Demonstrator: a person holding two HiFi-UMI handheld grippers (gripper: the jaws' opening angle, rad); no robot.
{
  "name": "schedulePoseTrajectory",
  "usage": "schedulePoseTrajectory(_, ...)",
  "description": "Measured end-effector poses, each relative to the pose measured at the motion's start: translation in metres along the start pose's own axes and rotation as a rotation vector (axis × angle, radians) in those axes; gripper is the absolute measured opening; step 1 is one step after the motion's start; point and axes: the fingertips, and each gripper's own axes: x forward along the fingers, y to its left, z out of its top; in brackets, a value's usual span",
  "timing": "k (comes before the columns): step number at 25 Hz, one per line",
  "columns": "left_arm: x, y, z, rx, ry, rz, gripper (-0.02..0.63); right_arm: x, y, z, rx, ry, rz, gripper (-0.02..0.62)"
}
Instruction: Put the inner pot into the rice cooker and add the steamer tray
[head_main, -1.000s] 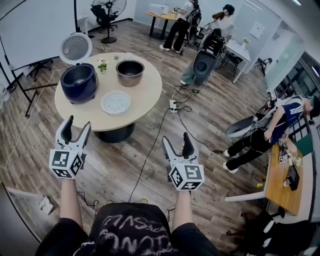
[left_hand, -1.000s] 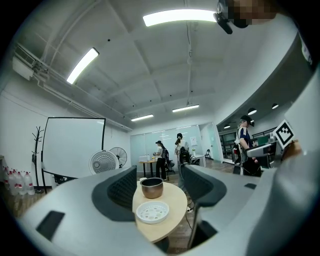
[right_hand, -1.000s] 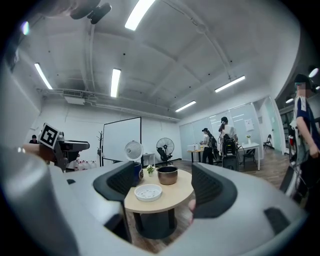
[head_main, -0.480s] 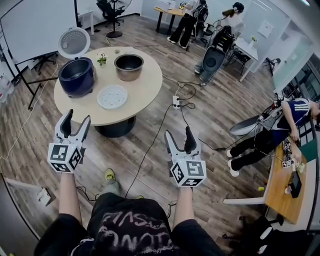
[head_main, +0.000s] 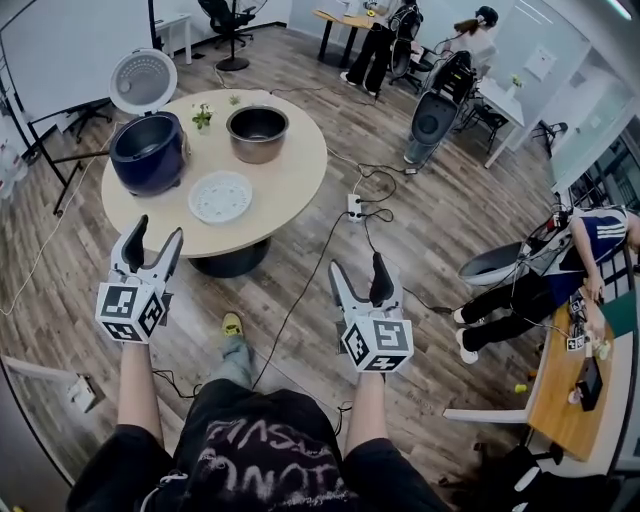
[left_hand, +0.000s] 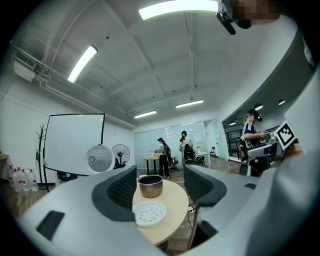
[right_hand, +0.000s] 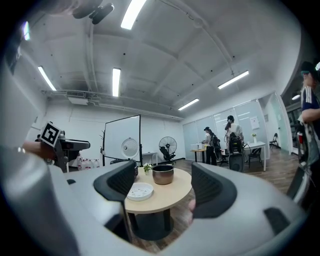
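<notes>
Steel inner pot (head_main: 257, 133) rests on the table (head_main: 290, 205), well beyond left gripper (head_main: 155, 232) and right gripper (head_main: 357, 268). Both grippers' jaws gape empty.

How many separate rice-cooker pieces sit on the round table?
3: the rice cooker on the left, the inner pot on the far side, the steamer tray nearest the person. None seem hidden.

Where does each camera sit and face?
Head view: on the person's head, steeply down at round table; forearms, left tongs, right tongs show.
Left gripper view: on left tongs, facing inner pot and steamer tray; own open jaws show.
Right gripper view: on right tongs, facing likewise; own open jaws show.
All share round table, inner pot, steamer tray.
</notes>
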Motion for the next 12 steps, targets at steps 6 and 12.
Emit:
schedulePoseTrajectory(6,0.044,0.022,-0.008,-0.023,0.008,-0.003,0.296,0.048,-0.007,-0.004,-0.007,0.023,0.004,0.362)
schedulePoseTrajectory(12,0.102,0.054,-0.009,-0.036,0.020,-0.026,0.298,0.108,-0.012,-0.001,0.008,0.034,-0.013,0.362)
